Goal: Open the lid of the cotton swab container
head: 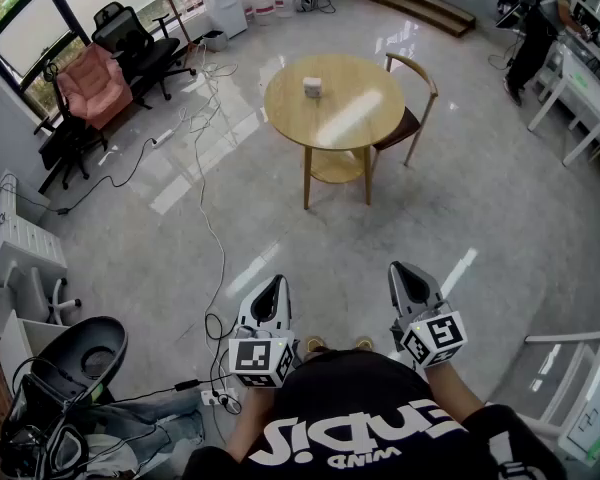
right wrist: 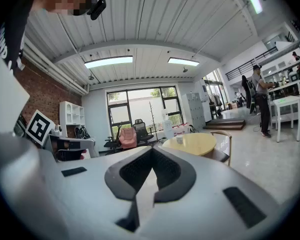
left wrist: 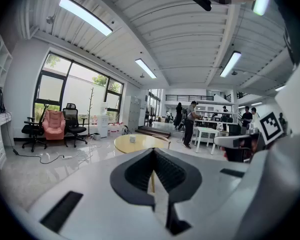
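Both grippers are shut with nothing between their jaws. On the left gripper the dark pads meet at the tip, and the right gripper looks the same in its own view. I read that as a carrying posture. With nothing yet in reach, closed jaws held close to the body and pointing roughly level are simply the tidy way to approach.

The cotton swab container is a small white box standing alone on the round wooden table. It sits a little left of the tabletop's centre in the head view, well apart from both grippers across a stretch of glossy floor. A wooden chair is tucked in on the table's right side, so the near and left edges look like the free way in.

The lid appears to be untouched, and I judge the task has not really begun. Getting within reach of the table comes first, then opening the jaws.
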A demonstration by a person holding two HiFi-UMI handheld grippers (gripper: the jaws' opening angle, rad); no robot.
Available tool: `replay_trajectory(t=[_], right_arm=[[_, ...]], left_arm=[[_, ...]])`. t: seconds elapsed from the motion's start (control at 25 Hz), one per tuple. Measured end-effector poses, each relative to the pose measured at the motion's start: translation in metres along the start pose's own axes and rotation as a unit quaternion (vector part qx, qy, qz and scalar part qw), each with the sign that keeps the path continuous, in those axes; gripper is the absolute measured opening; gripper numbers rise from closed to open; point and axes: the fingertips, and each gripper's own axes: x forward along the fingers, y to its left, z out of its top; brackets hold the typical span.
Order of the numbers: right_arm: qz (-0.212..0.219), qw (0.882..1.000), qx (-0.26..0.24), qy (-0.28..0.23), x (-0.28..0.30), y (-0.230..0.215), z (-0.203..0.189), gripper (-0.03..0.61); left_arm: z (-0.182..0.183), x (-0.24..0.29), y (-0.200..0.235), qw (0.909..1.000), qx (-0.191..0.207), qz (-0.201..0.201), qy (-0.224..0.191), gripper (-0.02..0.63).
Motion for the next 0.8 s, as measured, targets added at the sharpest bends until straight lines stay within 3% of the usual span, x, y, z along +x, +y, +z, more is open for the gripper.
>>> replay_trajectory(t=[0.4, 0.8], right_arm=[[-0.008, 1.000, 0.006, -0.013, 0.017, 0.018, 0.006, 0.000], [-0.045, 0.999, 0.002, -0.018, 0.038, 0.030, -0.005, 0.002]], left_arm=[[0.007, 0.007, 0.028, 0.9998, 0.002, -0.018, -0.002, 0.008], [-0.001, 0.017, 0.061, 0.9992, 0.005, -0.040, -0.002, 0.007]])
